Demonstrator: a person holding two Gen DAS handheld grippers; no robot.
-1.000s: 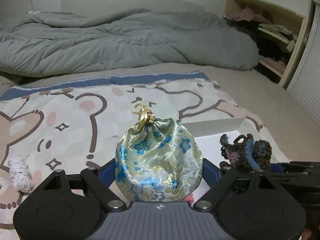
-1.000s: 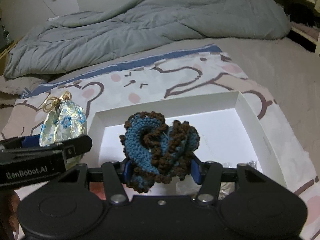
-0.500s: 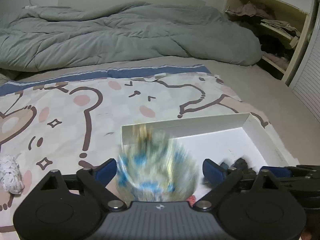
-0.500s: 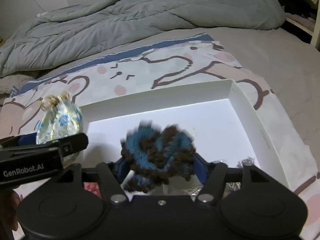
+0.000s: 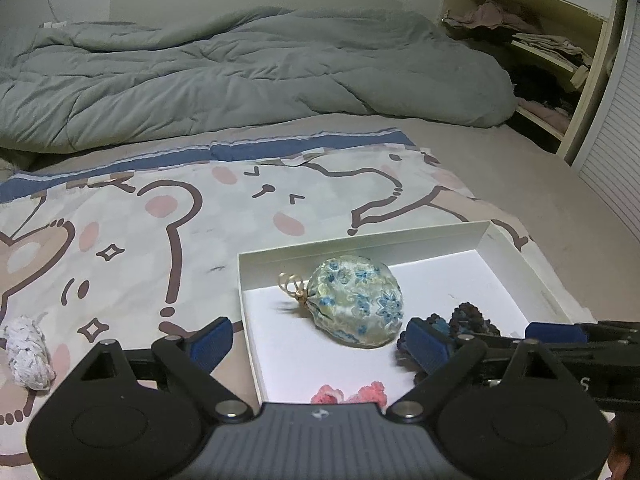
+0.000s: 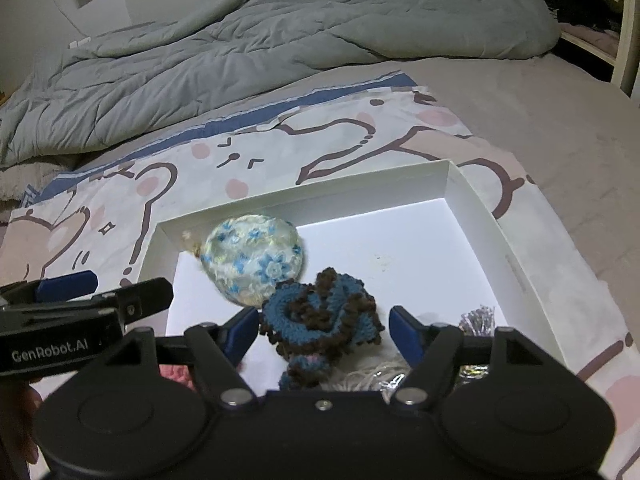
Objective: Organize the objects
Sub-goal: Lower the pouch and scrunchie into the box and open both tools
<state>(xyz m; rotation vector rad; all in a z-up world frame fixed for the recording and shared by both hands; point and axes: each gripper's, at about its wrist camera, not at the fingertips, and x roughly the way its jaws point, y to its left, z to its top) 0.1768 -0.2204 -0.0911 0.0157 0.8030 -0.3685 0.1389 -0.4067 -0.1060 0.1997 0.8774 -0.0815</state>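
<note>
A floral brocade pouch (image 5: 356, 304) with a gold cord lies on its side in the white box (image 5: 360, 246), free of my left gripper (image 5: 318, 342), which stands open just short of it. A blue and brown crochet piece (image 6: 320, 320) rests on the box floor (image 6: 400, 240) against the pouch (image 6: 252, 264). It lies between the jaws of my right gripper (image 6: 322, 332), which are opening, with a gap at the right pad. In the left wrist view the crochet piece (image 5: 468, 320) peeks out behind my right fingertip.
A pink crochet item (image 5: 348, 394) and a lilac tassel (image 6: 478, 318) lie at the box's near end. A white knitted lump (image 5: 28, 356) sits on the bear-print blanket (image 5: 140, 240) at the left. A grey duvet (image 5: 240, 80) is heaped behind, with shelves (image 5: 540, 60) at the right.
The left jaws let go of the pouch, which dropped into the box and tipped onto its side. The right jaws widened and the crochet piece sank onto the box floor.
</note>
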